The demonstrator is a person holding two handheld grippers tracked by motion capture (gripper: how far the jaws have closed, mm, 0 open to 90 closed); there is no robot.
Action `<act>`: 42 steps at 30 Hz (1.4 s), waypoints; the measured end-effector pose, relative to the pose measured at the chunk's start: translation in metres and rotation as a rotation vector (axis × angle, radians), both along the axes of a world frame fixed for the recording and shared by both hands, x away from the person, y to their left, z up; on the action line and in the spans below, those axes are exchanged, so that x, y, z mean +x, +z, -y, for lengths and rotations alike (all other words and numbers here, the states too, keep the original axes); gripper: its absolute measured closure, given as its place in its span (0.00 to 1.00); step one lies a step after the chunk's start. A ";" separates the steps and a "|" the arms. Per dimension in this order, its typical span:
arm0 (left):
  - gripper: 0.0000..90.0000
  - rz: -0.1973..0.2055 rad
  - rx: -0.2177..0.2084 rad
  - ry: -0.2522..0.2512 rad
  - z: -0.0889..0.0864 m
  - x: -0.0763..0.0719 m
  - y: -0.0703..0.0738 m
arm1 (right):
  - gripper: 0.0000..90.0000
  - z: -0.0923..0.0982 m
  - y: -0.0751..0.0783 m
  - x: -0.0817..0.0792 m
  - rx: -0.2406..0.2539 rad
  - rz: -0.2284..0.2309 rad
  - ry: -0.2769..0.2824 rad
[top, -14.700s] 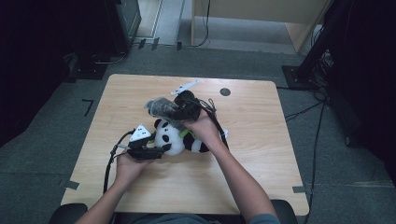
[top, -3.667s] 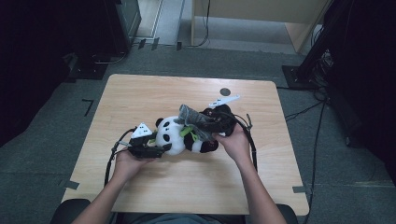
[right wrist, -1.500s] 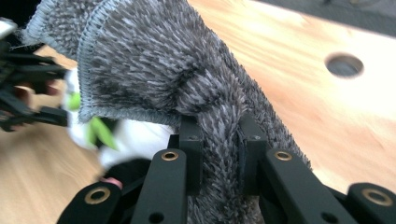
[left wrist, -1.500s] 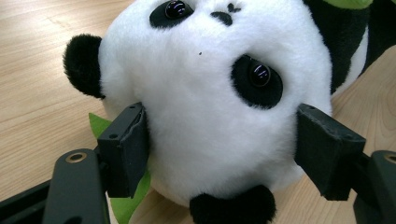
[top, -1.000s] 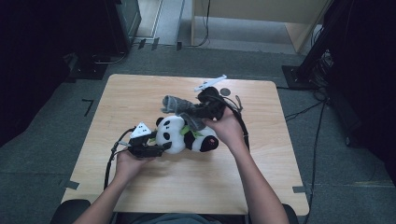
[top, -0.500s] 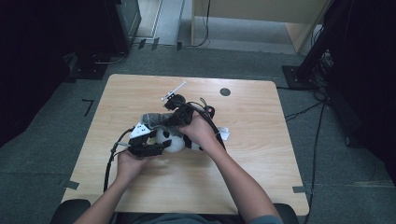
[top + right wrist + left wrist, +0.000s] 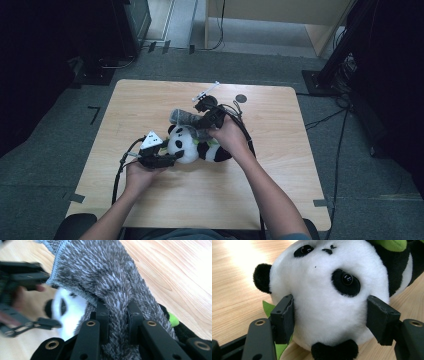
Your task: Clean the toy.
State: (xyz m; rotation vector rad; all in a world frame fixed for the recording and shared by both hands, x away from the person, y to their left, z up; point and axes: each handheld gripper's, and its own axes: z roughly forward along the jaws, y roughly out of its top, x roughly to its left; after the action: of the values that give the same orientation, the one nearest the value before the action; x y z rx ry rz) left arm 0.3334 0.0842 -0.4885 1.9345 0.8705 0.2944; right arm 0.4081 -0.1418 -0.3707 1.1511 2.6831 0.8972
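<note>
The counter (image 7: 150, 107) carries everything you are working on, and both of your forearms reach over its near edge. The plush panda (image 7: 192, 145) lies on its side at the middle of the counter, between your two tongs, its white head toward your left tongs and its black body under your right hand. Your left tongs (image 7: 167, 159) hold that head: in the left gripper view the two black pads (image 7: 284, 318) sit against either side of the white face, one just below the ear, the other beside the eye patch, and they have just been closing on it. A green leaf (image 7: 270, 312) shows under the head, beside one pad. The grey fuzzy cloth (image 7: 187, 118) hangs over the panda's far side, just beyond your right hand. Your right tongs (image 7: 117, 322) are pressed together on a bunched fold of this cloth; the rest of it spreads forward from the tips, above the panda's face.
</note>
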 end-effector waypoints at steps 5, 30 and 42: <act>0.35 -0.006 -0.013 0.010 0.000 0.000 0.000 | 0.87 0.003 0.025 -0.018 0.142 0.032 0.033; 0.37 -0.021 0.011 0.015 0.001 -0.001 0.003 | 0.88 -0.007 -0.033 -0.045 0.152 -0.049 0.059; 0.37 -0.009 0.027 0.004 0.002 -0.001 0.003 | 0.88 0.038 -0.034 -0.063 0.121 -0.035 0.017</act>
State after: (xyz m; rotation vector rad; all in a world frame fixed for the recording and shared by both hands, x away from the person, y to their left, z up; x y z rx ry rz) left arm 0.3321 0.0821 -0.4857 1.9606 0.8807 0.3015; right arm 0.3453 -0.1796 -0.4045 1.1793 2.7029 1.0655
